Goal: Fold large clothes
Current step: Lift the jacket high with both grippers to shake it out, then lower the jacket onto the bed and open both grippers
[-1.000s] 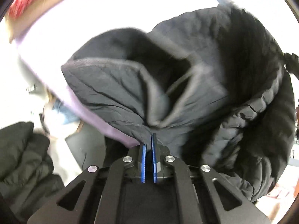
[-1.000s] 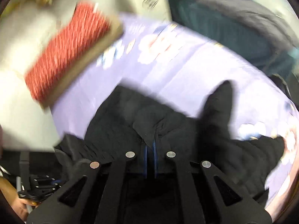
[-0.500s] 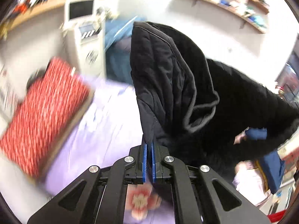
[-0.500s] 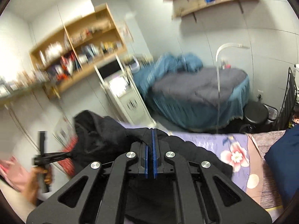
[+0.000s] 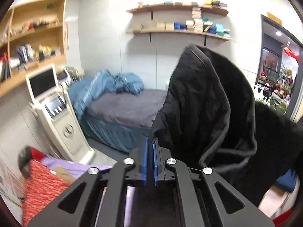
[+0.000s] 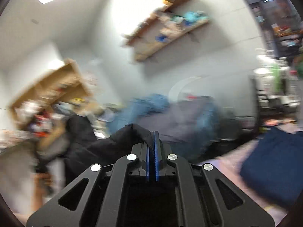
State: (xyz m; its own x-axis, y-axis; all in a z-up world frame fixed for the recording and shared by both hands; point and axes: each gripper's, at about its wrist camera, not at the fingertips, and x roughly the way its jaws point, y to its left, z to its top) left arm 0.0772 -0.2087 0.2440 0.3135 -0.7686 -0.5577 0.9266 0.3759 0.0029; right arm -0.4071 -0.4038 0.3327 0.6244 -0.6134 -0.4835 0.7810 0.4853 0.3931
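Observation:
A black quilted jacket (image 5: 204, 109) is held up in the air, and its folds hang to the right in the left wrist view. My left gripper (image 5: 150, 143) is shut on an edge of the jacket. In the blurred right wrist view my right gripper (image 6: 152, 135) is shut on another edge of the jacket (image 6: 106, 145), which trails off to the left. The lower part of the jacket is hidden behind the grippers.
A bed with a grey sheet (image 5: 125, 107) and a blue duvet (image 5: 113, 83) stands ahead. A white machine with a screen (image 5: 56, 117) is at the left. A red patterned box (image 5: 43, 187) lies on a purple cloth (image 5: 75, 167). Dark blue fabric (image 6: 272, 166) lies at the right.
Both grippers have lifted the jacket off the purple cloth and tilted up to face the room. The right wrist view is blurred from fast motion.

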